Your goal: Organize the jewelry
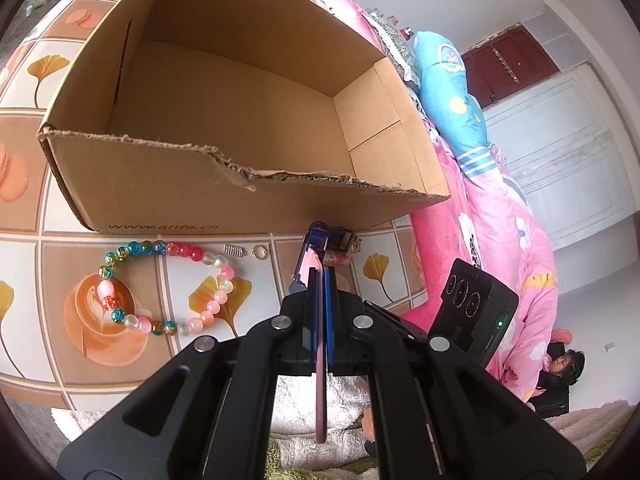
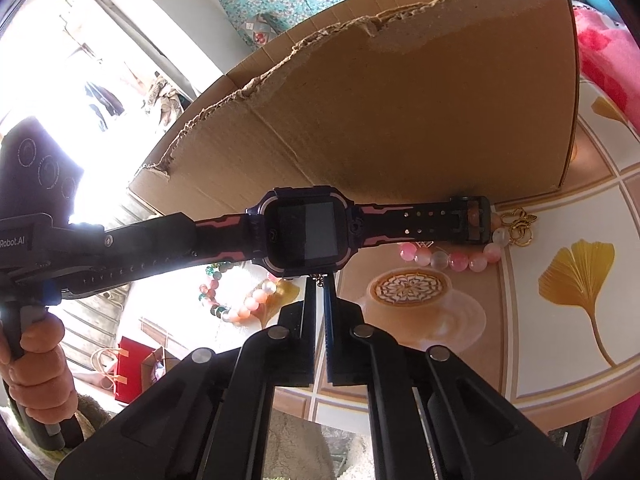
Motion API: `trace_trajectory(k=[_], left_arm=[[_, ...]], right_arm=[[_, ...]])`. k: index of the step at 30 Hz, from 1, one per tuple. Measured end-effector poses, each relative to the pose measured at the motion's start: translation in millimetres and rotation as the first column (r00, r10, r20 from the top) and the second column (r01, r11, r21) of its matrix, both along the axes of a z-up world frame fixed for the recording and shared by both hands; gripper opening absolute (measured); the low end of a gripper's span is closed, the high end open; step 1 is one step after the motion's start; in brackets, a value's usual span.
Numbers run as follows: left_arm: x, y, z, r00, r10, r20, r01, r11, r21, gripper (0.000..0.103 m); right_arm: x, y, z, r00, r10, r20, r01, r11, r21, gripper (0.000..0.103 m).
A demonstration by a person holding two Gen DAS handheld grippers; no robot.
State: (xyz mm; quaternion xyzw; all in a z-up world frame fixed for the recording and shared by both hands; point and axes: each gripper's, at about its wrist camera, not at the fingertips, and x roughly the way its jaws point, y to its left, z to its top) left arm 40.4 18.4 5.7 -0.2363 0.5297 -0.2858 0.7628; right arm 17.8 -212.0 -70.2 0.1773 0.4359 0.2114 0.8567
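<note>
A: Got eyes on the watch [image 2: 306, 232]?

B: Hanging level, off the table [image 2: 560, 320], just in front of the box [image 2: 400, 120] wall. Clamped by one strap end in the left gripper [image 1: 319, 280], pads pressed tight on the strap, screen turned toward the right camera

A: And the right gripper [image 2: 319, 280]?

B: Pressed together, tips right at the lower edge of the case. Cannot tell whether nipping that edge or nothing at all

A: Worried about what, then?

B: Mostly a slip. Held by a strap end only, with the heavy case far out, so likely to sag or swing. Letting go on the left before getting a sure hold on the right would drop it onto the pink bracelet [image 2: 440, 258] and the gold charm [image 2: 520, 226] lying just below, against the foot of the box

A: Anything about the box itself?

B: Torn, ragged front rim, standing higher than the watch from here. Going in too low could snag the free strap or buckle on that edge and tug it out of the pads, or shove the box back across the table

A: And the rest?

B: Mixed bead bracelet [image 1: 184, 250] and a small ring [image 1: 260, 253] near the box front, easy to scatter with a careless sweep. Safer to rise clear of the rim first, then release inside
</note>
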Motion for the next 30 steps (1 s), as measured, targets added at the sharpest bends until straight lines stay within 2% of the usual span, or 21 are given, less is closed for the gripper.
trace_trajectory(k=[5, 22, 30], left_arm=[[0, 0, -1, 1.000, 0.005, -0.002, -0.005, 1.000, 0.001, 0.002], [0, 0, 1, 1.000, 0.009, 0.005, -0.009, 1.000, 0.005, 0.002], [1, -1, -1, 1.000, 0.009, 0.002, -0.009, 1.000, 0.003, 0.002]], right_arm=[[-5, 1, 6, 1.000, 0.011, 0.025, -0.011, 1.000, -0.023, 0.001], [-8, -2, 1, 1.000, 0.005, -0.009, -0.005, 0.998, -0.069, 0.001], [-8, -11, 5, 1.000, -0.014, -0.001, 0.014, 0.988, -0.152, 0.004]])
